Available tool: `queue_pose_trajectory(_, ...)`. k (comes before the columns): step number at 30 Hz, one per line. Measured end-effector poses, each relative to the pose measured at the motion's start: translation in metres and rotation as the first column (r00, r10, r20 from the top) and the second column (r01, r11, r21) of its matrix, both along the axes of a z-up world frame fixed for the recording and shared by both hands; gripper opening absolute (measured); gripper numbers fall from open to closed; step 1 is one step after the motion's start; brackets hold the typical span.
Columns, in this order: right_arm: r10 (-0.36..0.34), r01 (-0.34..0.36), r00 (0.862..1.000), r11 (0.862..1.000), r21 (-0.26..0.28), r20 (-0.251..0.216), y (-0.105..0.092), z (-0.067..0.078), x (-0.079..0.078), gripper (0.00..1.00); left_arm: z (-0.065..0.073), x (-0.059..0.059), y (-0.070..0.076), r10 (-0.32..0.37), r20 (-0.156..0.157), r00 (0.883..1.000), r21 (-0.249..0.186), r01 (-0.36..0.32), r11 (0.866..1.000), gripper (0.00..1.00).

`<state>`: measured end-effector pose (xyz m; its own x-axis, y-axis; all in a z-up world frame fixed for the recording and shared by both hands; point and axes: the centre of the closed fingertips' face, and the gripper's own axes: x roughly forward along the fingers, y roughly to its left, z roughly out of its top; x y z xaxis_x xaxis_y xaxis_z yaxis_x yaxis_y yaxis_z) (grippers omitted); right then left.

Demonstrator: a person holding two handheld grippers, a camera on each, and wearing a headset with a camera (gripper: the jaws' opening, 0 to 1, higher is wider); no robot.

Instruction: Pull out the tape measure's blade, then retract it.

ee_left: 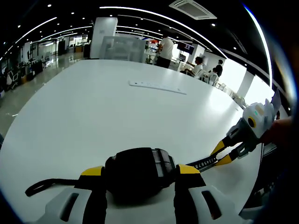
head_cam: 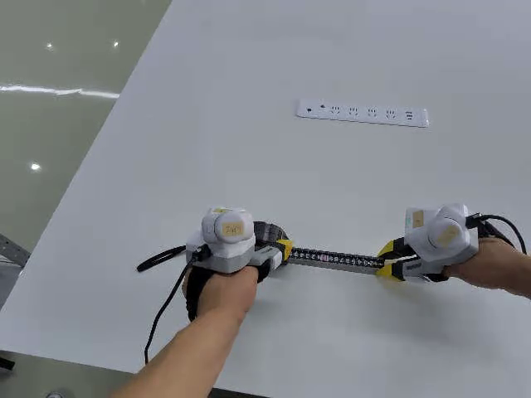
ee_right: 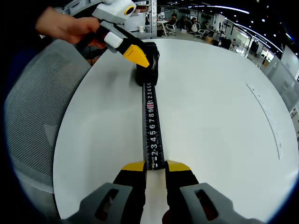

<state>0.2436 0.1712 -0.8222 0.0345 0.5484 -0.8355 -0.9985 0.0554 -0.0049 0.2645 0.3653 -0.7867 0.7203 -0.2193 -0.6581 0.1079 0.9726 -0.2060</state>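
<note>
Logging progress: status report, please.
Left tongs shut on black tape measure case. Right tongs shut on its dark numbered blade, partly out. Nothing blocking.

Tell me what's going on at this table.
A person stands at a white table with a gripper in each hand. The left gripper clamps the black tape measure case. The right gripper pinches the tip of the blade, a stretch of which lies drawn out flat between them. A power strip lies farther back, apart from the work.
</note>
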Motion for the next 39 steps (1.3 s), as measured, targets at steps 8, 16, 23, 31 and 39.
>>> queue_pose_trajectory(8, -0.001, 0.001, 1.0, 1.0, 0.01, -0.008, 0.009, 0.0, 0.003, 0.12, -0.001, 0.0, 0.001, 0.001, 0.002, 1.0, -0.006, -0.001, 1.0, 0.54)
queue_pose_trajectory(16, 0.002, -0.002, 1.0, 1.0, 0.013, -0.012, 0.019, -0.001, 0.005, 0.12, -0.001, 0.0, 0.0, 0.001, 0.003, 1.0, -0.012, -0.001, 1.0, 0.54)
queue_pose_trajectory(23, 0.012, -0.012, 1.0, 1.0, 0.02, -0.013, 0.031, -0.002, 0.006, 0.12, -0.001, 0.0, 0.0, -0.002, 0.003, 1.0, -0.012, 0.002, 1.0, 0.54)
queue_pose_trajectory(31, 0.021, -0.021, 1.0, 0.999, 0.028, -0.01, 0.043, -0.003, 0.005, 0.12, 0.0, 0.0, 0.001, -0.004, 0.001, 1.0, -0.016, 0.004, 1.0, 0.54)
queue_pose_trajectory(39, 0.033, -0.032, 0.999, 0.999, 0.028, -0.013, 0.053, -0.004, 0.006, 0.12, -0.001, 0.0, 0.001, -0.006, 0.0, 1.0, -0.018, 0.006, 1.0, 0.54)
